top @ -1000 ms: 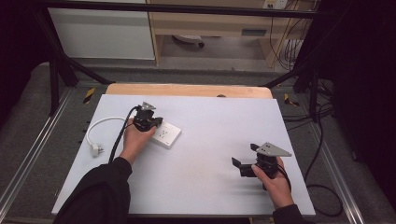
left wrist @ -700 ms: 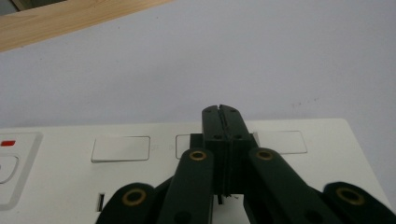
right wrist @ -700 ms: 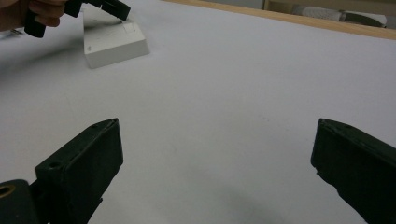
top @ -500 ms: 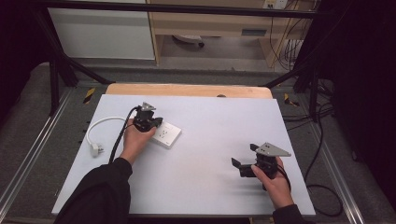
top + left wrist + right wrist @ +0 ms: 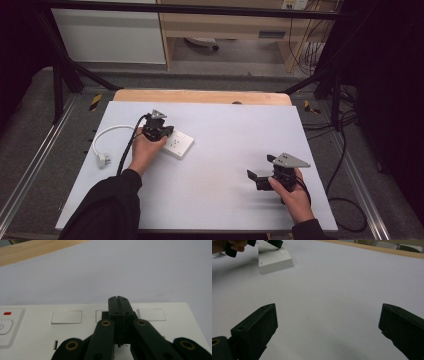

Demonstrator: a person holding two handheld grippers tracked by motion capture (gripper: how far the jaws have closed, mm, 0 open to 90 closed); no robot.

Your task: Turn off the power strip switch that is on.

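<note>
A white power strip (image 5: 178,146) lies on the left half of the white table top (image 5: 230,125). Its white cable (image 5: 112,131) loops left to a plug (image 5: 101,160). My left gripper (image 5: 168,133) is over the strip's near-left end with its jaws shut. In the left gripper view the closed tips (image 5: 118,300) sit against the strip's face (image 5: 162,325), between two flat rectangular covers (image 5: 66,317). A red mark (image 5: 7,313) shows at the strip's left end. My right gripper (image 5: 261,167) hovers low over the front right of the table, open wide and empty (image 5: 327,322).
A wooden strip (image 5: 200,96) borders the table's far edge. Black frame bars (image 5: 65,75) and loose cables (image 5: 345,150) flank the table on both sides. The right gripper view shows the power strip (image 5: 275,261) far off, with the left hand (image 5: 227,245) above it.
</note>
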